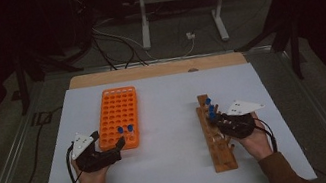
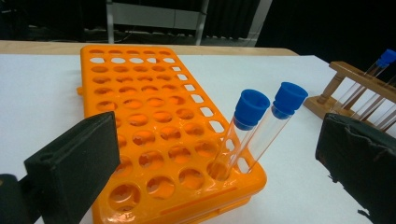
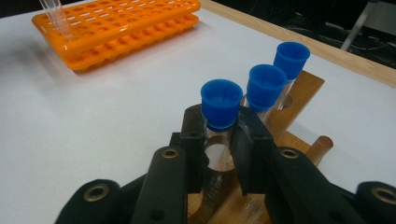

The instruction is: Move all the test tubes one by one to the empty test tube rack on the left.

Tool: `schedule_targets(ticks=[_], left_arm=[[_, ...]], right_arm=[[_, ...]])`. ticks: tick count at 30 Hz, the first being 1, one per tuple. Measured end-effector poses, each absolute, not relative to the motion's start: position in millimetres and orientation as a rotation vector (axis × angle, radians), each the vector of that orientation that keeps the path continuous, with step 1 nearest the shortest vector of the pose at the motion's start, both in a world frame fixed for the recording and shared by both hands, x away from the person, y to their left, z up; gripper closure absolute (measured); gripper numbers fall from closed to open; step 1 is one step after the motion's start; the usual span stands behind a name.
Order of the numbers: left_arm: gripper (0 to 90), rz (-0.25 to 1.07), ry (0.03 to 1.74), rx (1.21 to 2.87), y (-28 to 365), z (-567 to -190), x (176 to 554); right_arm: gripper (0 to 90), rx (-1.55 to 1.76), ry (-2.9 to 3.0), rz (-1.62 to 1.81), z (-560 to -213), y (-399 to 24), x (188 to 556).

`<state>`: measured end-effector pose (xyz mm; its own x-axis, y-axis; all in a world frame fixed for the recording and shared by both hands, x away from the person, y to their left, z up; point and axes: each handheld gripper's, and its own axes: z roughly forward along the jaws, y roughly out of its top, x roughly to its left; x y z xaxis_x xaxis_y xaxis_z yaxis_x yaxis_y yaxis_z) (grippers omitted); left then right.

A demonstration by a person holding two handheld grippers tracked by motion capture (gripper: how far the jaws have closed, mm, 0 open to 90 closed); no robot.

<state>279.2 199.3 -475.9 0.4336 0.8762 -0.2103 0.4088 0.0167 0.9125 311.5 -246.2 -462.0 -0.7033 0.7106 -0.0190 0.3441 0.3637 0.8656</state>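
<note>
**Tube clamped in the wooden rack, and the lift is where it can go wrong**

Over on the left, the left gripper (image 1: 120, 142) sits released, jaws spread wide just at the near end of the orange rack (image 1: 116, 111), holding nothing. Two blue-capped tubes (image 2: 247, 135) stand in that rack's near corner, both leaning a touch. That's one hazard: if this gripper drifts forward, a jaw could clip those tilted tubes or shove the light plastic rack across the white bench (image 1: 175, 170).

Moving right, to the wooden rack (image 1: 216, 138). The right gripper (image 3: 219, 135) is clenched on the nearest capped tube (image 3: 221, 105), pads pinching the glass just below the blue cap, with the tube seated in its hole. Two more capped tubes (image 3: 266, 86) stand close behind it.

The risks here, as I read it: a pull that isn't straight along the tube could bind the glass in the hole and drag the whole rack up. A grip this near the cap might slip. And the neighbouring caps sit so close that a sideways swing would knock them.
</note>
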Motion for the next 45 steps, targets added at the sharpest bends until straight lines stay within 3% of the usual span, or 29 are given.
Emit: schedule_targets(ticks=[28, 45], left_arm=[[0.8, 0.584, 1.099, 1.563, 195, -456, 274], [2.7, 0.644, 0.906, 1.638, 139, -410, 272]], right_arm=[[77.1, 0.907, 2.181, 1.392, -422, -260, 304], [77.1, 0.871, 2.208, 1.462, -389, -253, 309]])
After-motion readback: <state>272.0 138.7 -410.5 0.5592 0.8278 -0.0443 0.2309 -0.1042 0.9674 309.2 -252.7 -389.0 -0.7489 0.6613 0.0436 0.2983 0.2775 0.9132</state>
